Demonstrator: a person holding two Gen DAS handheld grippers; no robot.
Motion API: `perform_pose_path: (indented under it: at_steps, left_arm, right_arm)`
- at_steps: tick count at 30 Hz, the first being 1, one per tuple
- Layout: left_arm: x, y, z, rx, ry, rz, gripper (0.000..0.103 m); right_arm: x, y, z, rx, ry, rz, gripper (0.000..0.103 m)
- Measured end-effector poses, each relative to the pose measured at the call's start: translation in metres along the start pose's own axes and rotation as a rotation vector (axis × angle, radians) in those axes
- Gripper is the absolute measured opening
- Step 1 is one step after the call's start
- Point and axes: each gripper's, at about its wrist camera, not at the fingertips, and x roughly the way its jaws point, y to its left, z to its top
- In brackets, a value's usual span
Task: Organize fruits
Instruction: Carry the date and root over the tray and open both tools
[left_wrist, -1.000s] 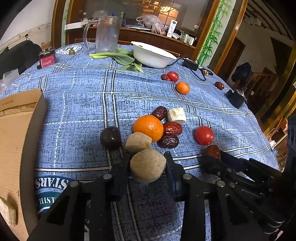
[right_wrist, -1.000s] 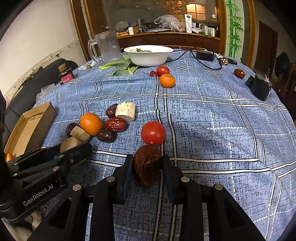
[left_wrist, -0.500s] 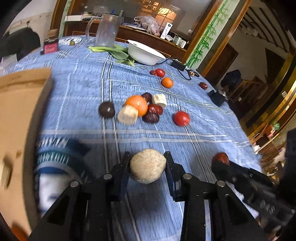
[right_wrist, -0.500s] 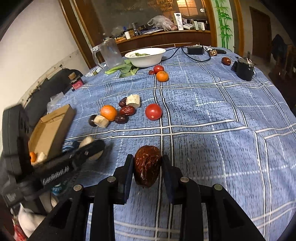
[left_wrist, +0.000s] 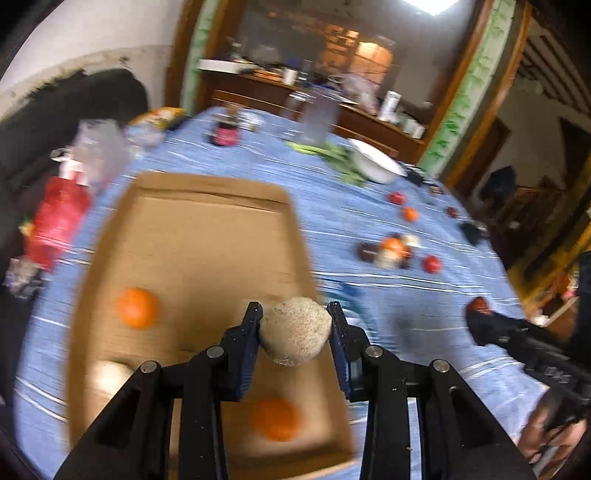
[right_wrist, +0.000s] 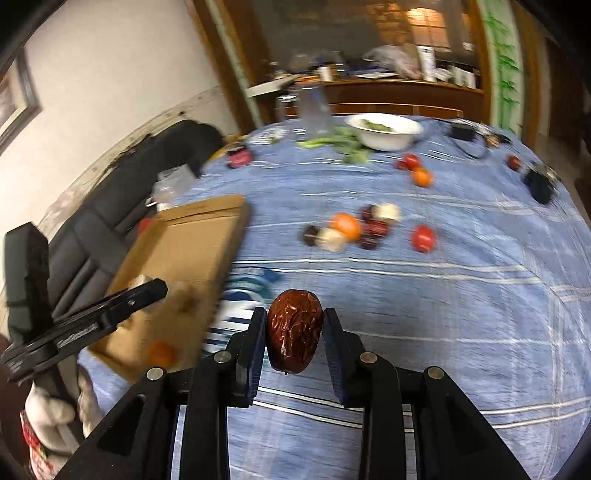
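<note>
A round table (right_wrist: 461, 295) under a blue cloth with a pale grid fills a dim room of dark wood trim, a cluttered sideboard and bamboo-painted panels. A dark sofa (right_wrist: 122, 192) stands along the white wall. At the far side sit a white bowl (right_wrist: 384, 131), green vegetables (right_wrist: 340, 142) and a clear jug (left_wrist: 317, 118), all blurred.

A shallow brown cardboard box (left_wrist: 207, 258) lies on the cloth, holding two smooth oranges (left_wrist: 136, 307) and a pale lump near its close corner. The left gripper (left_wrist: 294, 334) is clamped on a rough, tan, roundish fruit (left_wrist: 294, 332) above the box's right side. The right gripper (right_wrist: 293, 330) pinches a wrinkled, glossy dark-red date (right_wrist: 293, 328) above bare cloth beside the box. More dates, an orange, tomatoes and pale chunks cluster mid-table (right_wrist: 354, 229). Lettering on the gripper arm is too blurred to read.
</note>
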Motion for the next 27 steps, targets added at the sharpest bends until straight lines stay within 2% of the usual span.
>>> perform_pose_path:
  at_steps: [4,11,15,21,27]
  left_arm:
    - [0.001,0.033,0.017,0.025,-0.009,0.112,0.035]
    - [0.032,0.07,0.043,0.021,0.058,0.194,0.035]
    - [0.054,0.092,0.054,-0.041,0.123,0.201,0.035]
    - [0.078,0.101,0.054,-0.053,0.191,0.203,0.035]
    - [0.079,0.107,0.053,-0.08,0.185,0.207,0.035]
  right_arm:
    - [0.032,0.04,0.018,-0.015,0.069,0.091,0.033]
    - [0.113,0.08,0.044,-0.008,0.182,0.135,0.033]
    - [0.145,0.087,0.051,-0.013,0.216,0.128,0.033]
    - [0.176,0.091,0.05,-0.008,0.258,0.13,0.033]
    - [0.181,0.096,0.05,-0.03,0.252,0.123,0.034]
